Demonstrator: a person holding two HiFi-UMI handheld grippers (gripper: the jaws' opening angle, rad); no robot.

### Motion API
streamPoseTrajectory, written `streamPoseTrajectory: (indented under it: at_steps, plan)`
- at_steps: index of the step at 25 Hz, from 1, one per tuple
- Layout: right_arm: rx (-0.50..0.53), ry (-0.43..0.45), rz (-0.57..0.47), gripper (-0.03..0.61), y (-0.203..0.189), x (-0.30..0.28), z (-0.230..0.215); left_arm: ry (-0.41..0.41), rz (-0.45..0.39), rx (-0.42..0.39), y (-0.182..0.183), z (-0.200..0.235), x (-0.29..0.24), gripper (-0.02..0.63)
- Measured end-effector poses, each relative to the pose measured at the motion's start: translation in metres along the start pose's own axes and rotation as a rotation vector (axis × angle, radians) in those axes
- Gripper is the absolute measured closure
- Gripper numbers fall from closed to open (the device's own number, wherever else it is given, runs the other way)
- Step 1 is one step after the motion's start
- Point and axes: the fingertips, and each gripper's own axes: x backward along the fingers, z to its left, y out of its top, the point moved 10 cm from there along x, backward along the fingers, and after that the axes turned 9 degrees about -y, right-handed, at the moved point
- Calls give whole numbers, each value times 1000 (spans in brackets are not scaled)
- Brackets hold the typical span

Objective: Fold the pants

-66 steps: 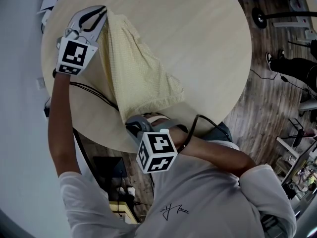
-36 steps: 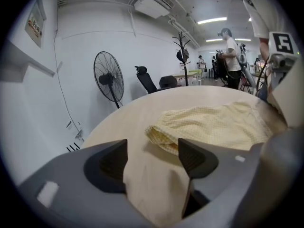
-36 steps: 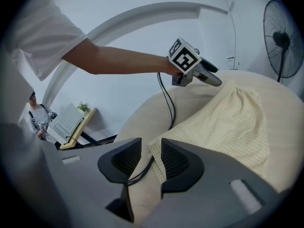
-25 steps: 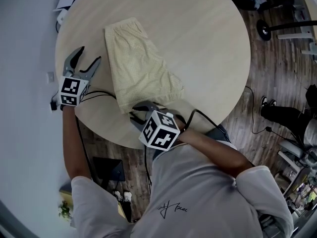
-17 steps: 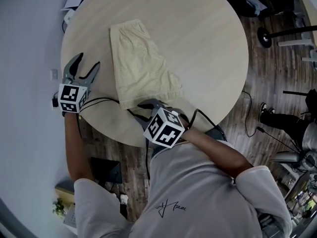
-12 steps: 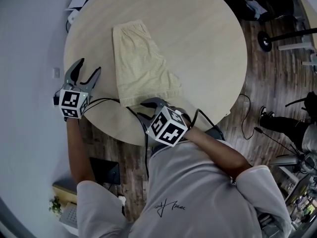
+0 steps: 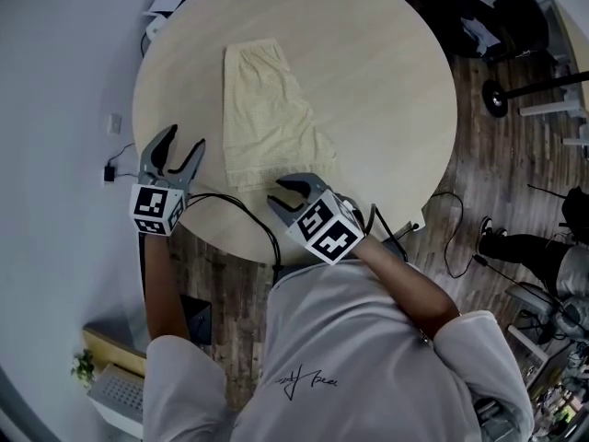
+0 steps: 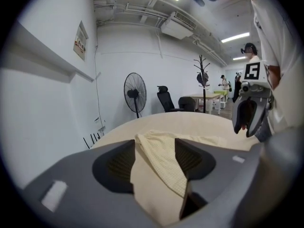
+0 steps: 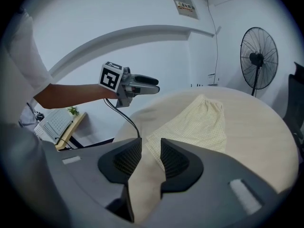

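The pants (image 7: 265,113) lie flat on the round table (image 7: 386,81), a narrow pale-yellow strip running away from the person. The left gripper (image 7: 184,138) hovers off the pants' left side, clear of the cloth. Its jaws stand wide apart, though they have just been closing a little, and nothing is between them. The right gripper (image 7: 282,193) hangs just short of the pants' near end, jaws parted and empty.

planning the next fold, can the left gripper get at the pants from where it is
Probably yes: the left gripper hangs just beside the pants, with only table between them. Its fingers, just closing slightly, hold nothing.
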Motion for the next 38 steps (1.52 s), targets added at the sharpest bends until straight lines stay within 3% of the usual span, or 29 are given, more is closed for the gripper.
streamPoseTrajectory:
  at_steps: [12, 18, 25, 31, 38]
  plan:
    - [-19, -85, -51, 486, -16, 34, -2, 74, -36, 148, -19, -60, 20, 381]
    - [-38, -116, -56, 489, -31, 47, -7, 105, -40, 280, -32, -86, 24, 413]
    - [-80, -172, -45, 489, -53, 51, -25, 145, 80, 429, -60, -109, 12, 423]
    - [-192, -242, -27, 489, -75, 42, -51, 198, 172, 593, -89, -114, -3, 423]
    - [-308, -286, 21, 488, -94, 21, -86, 234, 305, 689, -110, -118, -21, 422]
